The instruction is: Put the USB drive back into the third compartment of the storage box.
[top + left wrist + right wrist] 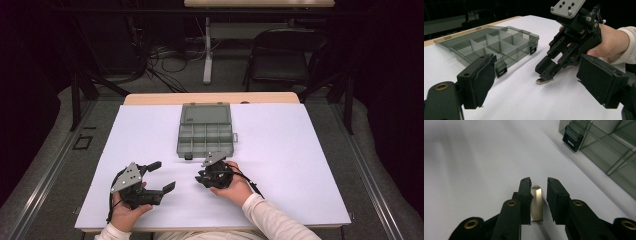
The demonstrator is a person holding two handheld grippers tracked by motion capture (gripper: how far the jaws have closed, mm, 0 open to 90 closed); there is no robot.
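A small flat silver metal piece (536, 202) lies on the white table sheet (280, 150). My right gripper (539, 181) points down at it with a jaw on either side. One pad touches the piece and a thin gap shows at the other, so the jaws stand narrowly open around it. In the left gripper view the same metal piece (544, 80) rests on the sheet under the tips of the right gripper (545, 73). My left gripper (164, 176) is wide open with nothing in it, held to the left of the right gripper (202, 178).
An open grey clear-plastic compartment box (206, 131) lies just beyond the grippers at the table's middle, its lid folded back and its black latch (572, 137) facing the right gripper. A folding chair (285, 55) and cables stand on the floor beyond the table.
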